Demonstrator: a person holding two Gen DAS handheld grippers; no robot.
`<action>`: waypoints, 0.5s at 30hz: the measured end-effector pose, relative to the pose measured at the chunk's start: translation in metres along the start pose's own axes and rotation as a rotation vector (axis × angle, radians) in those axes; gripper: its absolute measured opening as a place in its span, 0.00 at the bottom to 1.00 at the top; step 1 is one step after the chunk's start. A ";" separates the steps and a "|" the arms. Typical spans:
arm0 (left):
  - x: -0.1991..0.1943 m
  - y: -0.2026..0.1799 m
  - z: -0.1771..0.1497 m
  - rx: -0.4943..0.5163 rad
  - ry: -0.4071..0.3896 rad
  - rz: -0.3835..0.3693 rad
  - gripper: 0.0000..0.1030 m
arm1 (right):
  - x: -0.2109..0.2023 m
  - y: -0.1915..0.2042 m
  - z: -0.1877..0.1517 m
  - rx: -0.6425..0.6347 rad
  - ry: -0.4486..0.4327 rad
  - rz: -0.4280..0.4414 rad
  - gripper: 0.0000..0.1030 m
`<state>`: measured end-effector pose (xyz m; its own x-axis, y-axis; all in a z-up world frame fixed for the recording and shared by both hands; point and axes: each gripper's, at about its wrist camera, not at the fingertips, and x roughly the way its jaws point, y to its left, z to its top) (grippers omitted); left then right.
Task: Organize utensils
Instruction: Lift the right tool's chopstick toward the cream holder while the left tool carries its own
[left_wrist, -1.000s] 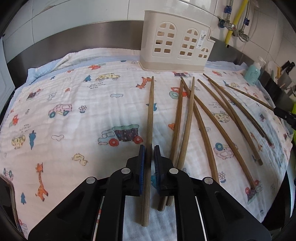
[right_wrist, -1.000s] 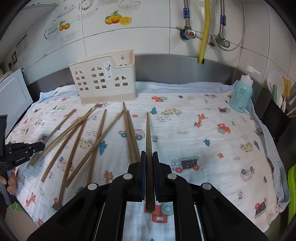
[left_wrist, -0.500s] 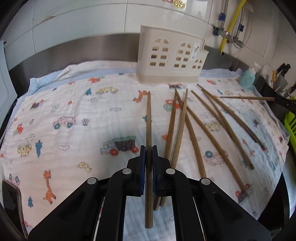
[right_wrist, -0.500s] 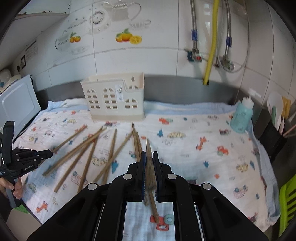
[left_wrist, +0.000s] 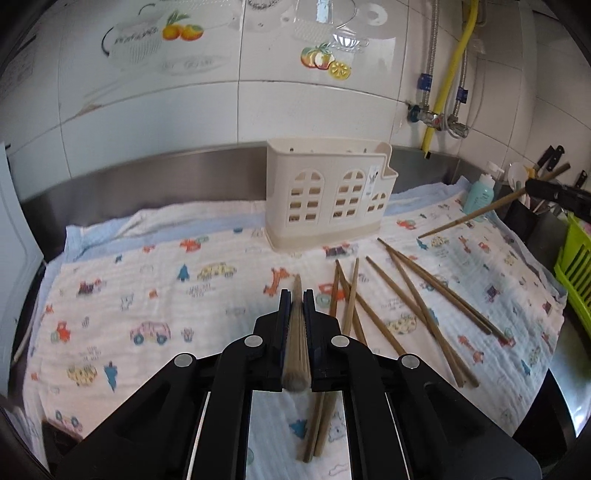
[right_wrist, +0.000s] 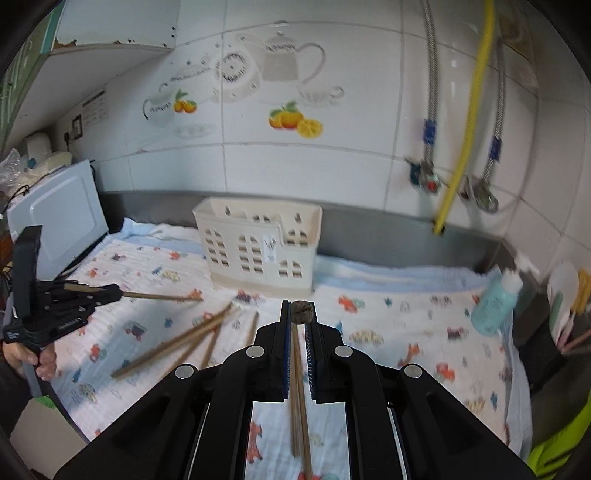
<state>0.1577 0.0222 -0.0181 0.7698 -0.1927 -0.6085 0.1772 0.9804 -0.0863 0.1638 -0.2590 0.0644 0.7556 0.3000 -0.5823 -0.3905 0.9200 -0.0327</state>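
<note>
Left wrist view: table (left_wrist: 569, 354) covered by a printed cloth (left_wrist: 155, 295) with cartoon cars and animals, steel backsplash and white tiled wall behind. Cream utensil holder (left_wrist: 328, 192) with arched cutouts stands upright at the back of the cloth, near the wall; same holder in right wrist view (right_wrist: 258, 247). Teal bottle (left_wrist: 480, 194) at the right edge of the cloth. Loose chopsticks (left_wrist: 413, 299) lie scattered flat on the cloth in front of and right of the holder, some crossing each other. Left tongs (left_wrist: 296, 299) clamped on one chopstick (left_wrist: 295, 343), lifted off the cloth, its thin end pointing toward the holder; right wrist view shows them at far left (right_wrist: 107, 293) with the stick poking out sideways above the cloth. Right tongs (right_wrist: 297, 314) clamped on another chopstick (right_wrist: 302, 313), seen end-on, butt end facing the camera, raised above the cloth; left wrist view shows that stick angled in the air at upper right (left_wrist: 476, 216). Both held sticks are short of the holder, not in it.
</note>
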 end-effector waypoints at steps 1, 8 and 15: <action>0.000 0.000 0.004 -0.002 -0.001 -0.010 0.05 | -0.001 0.000 0.006 -0.006 -0.004 0.005 0.07; 0.000 -0.001 0.038 0.014 -0.024 -0.036 0.05 | -0.011 -0.002 0.071 -0.052 -0.047 0.051 0.07; -0.004 -0.003 0.068 0.046 -0.049 -0.032 0.05 | 0.016 -0.003 0.123 -0.087 0.022 0.063 0.07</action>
<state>0.1964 0.0169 0.0383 0.7925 -0.2266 -0.5662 0.2293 0.9710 -0.0677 0.2420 -0.2263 0.1552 0.7168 0.3497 -0.6033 -0.4813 0.8741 -0.0652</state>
